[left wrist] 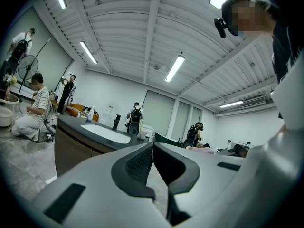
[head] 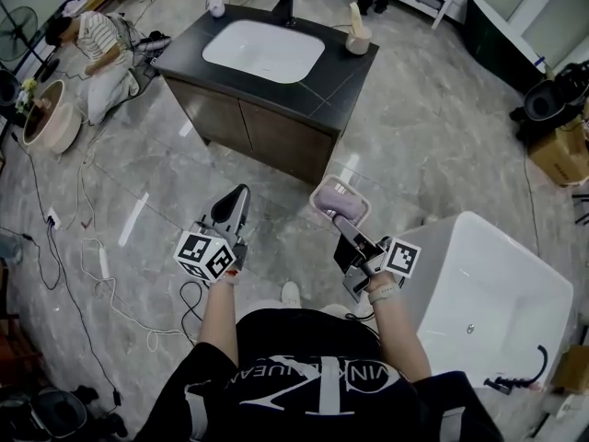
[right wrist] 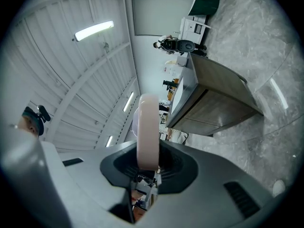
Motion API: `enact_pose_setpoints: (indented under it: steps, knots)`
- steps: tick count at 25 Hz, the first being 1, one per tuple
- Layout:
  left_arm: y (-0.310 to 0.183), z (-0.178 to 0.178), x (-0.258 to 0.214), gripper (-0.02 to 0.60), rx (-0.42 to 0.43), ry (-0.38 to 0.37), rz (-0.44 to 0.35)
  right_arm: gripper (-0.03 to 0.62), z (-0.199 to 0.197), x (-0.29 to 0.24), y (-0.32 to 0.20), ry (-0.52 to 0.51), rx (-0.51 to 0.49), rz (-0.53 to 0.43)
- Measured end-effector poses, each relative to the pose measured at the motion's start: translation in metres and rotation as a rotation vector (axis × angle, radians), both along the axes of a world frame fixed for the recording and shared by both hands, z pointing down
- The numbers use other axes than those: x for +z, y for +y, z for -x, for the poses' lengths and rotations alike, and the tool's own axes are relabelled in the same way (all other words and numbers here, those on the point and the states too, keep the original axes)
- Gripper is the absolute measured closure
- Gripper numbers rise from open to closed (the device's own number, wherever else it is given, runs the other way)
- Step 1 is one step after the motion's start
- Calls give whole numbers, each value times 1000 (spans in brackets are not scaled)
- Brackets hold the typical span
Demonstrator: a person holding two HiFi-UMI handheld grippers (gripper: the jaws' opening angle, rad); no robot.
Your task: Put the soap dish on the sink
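The pale pink soap dish is clamped by its near edge in my right gripper, out over the floor and short of the vanity. In the right gripper view the dish stands edge-on between the dark pads, with my right gripper shut on it. My left gripper is held beside it, jaws closed together and empty; its tips meet in the left gripper view. Ahead stands the sink: a white basin set in a dark countertop with a black faucet.
On the countertop a cup stands at the right and a small white bottle at the back left. A white bathtub is close on my right. A person crouches at the left, and cables trail over the floor.
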State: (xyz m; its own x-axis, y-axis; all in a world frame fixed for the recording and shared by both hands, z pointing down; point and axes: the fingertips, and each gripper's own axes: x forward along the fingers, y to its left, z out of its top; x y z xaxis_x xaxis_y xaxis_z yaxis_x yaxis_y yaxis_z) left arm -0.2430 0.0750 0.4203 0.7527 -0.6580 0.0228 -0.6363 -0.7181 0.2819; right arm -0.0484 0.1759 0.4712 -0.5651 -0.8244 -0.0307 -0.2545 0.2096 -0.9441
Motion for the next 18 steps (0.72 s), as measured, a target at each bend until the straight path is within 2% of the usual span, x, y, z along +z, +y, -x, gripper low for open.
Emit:
enact_pose_setpoints:
  steps: [10, 18]
  knots:
    - [-22, -19, 12, 561, 26, 7, 25, 502, -15, 5, -26, 40, -1, 18]
    - [-64, -44, 17, 560, 10, -3, 24, 502, -37, 14, -71, 12, -33, 25]
